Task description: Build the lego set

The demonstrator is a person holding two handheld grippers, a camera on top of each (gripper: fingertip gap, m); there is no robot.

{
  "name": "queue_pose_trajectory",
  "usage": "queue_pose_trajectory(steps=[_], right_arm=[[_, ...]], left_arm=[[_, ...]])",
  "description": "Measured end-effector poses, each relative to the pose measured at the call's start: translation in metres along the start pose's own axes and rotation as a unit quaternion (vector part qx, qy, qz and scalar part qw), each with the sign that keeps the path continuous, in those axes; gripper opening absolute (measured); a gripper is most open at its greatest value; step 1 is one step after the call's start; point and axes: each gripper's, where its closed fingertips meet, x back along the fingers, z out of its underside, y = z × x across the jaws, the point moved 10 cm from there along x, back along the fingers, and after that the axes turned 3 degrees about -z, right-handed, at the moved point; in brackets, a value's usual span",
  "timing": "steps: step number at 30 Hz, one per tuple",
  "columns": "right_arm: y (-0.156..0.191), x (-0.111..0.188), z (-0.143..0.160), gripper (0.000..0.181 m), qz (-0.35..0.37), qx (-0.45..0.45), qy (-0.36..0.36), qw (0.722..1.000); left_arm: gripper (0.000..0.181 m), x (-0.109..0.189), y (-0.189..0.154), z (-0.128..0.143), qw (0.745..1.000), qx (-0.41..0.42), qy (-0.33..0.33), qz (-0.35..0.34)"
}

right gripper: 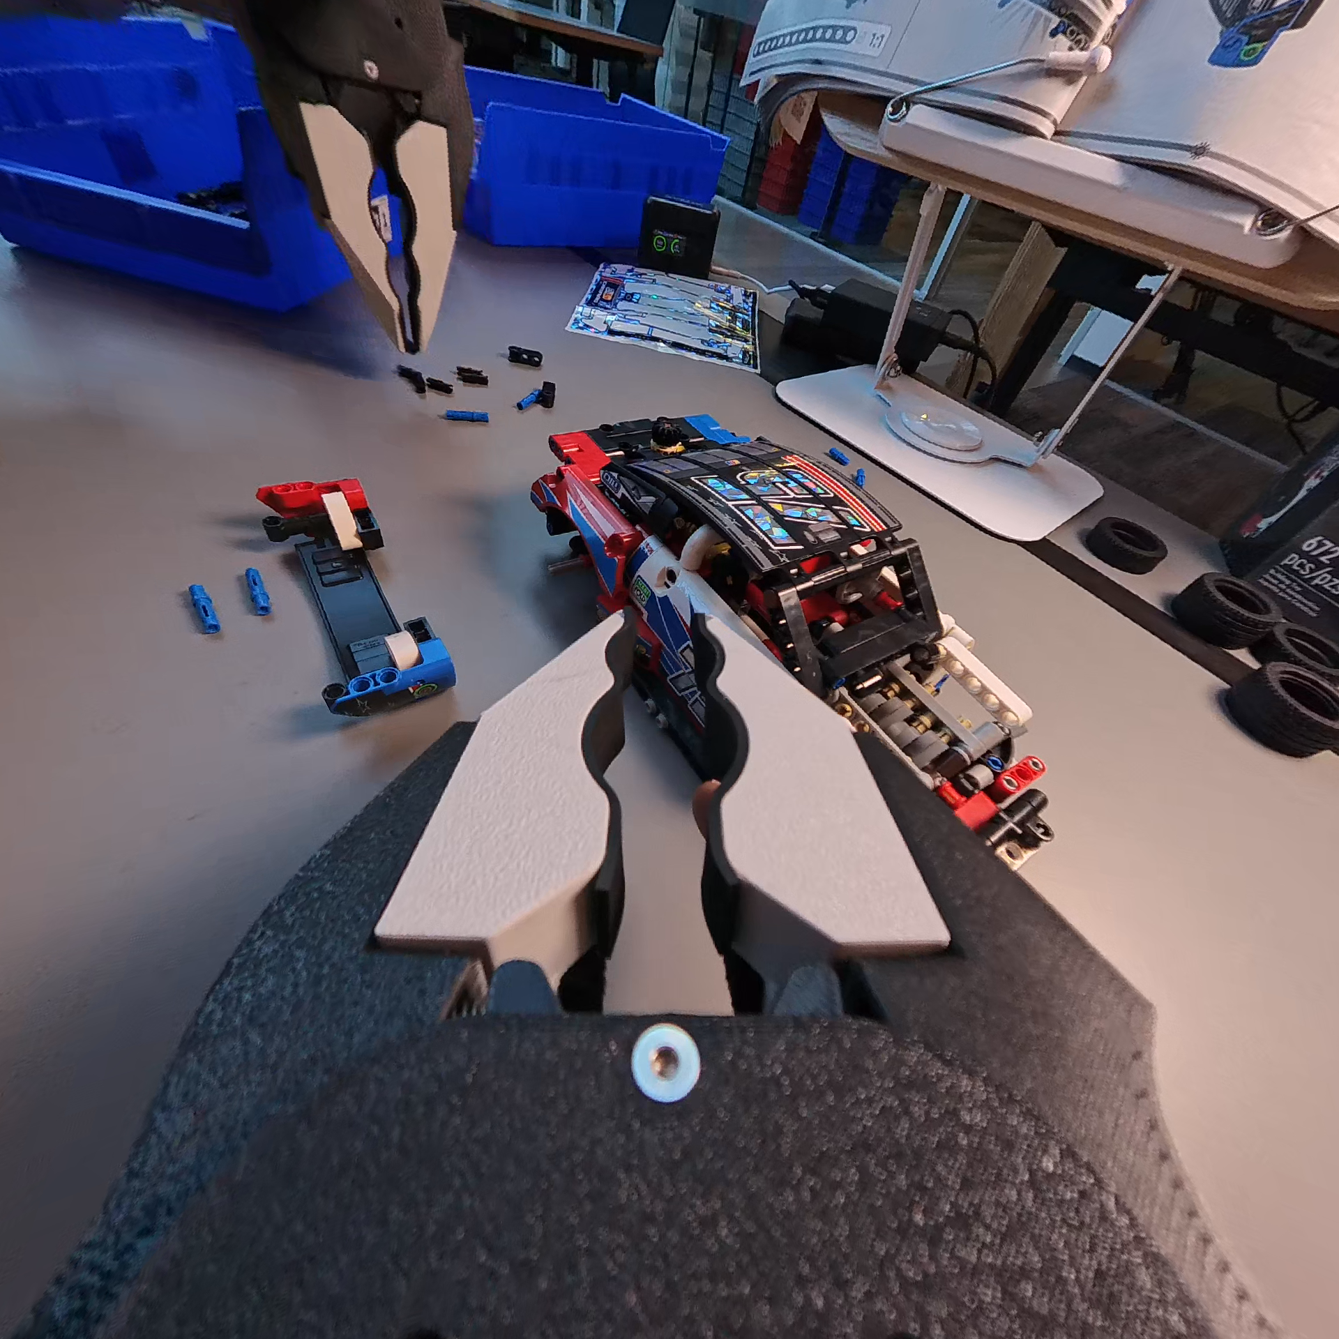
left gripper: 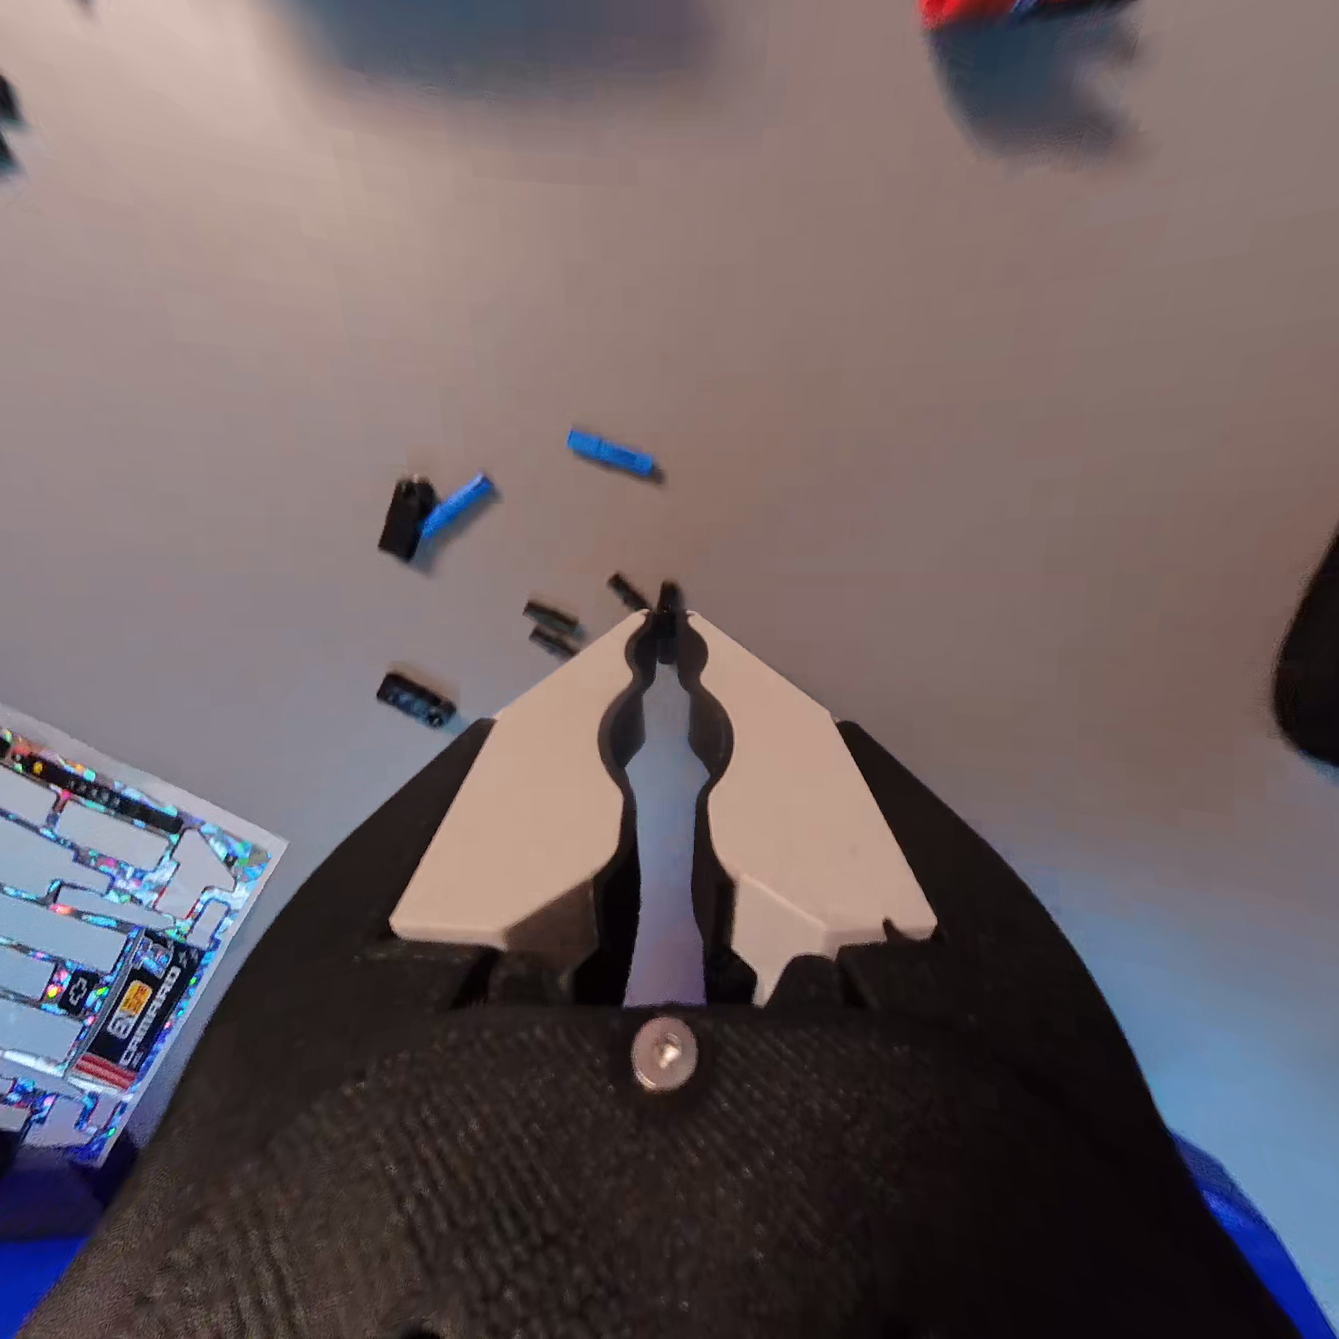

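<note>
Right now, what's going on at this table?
A person is building a lego car. The left hand-held gripper is shut on a small black pin from the loose pieces on the grey table. The right hand-held gripper hovers open beside the car. A separate panel assembly lies unattached.

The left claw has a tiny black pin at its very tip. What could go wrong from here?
1. The left claw pinches the black pin only at its tips, so it may slip or twist out.
2. A dropped pin could be lost among the loose black pins below.
3. The right claw hangs open close to the car and might bump it.
</note>
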Motion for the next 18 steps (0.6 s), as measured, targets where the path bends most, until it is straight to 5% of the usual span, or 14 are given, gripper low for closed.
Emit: queue_pose_trajectory(steps=[3,9,18], right_arm=[[0.0,0.001,-0.001,0.013,0.0,0.002,-0.002,1.0],[0.003,0.002,-0.004,0.013,-0.004,0.008,-0.007,1.0],[0.004,0.004,-0.008,0.013,-0.003,0.014,-0.015,1.0]], left_arm=[[0.002,0.004,-0.037,-0.036,0.998,-0.001,-0.067,0.015],[0.003,-0.036,-0.109,-0.087,0.993,-0.022,-0.119,0.017],[0.003,-0.055,-0.135,-0.1,0.992,-0.026,-0.12,0.013]])
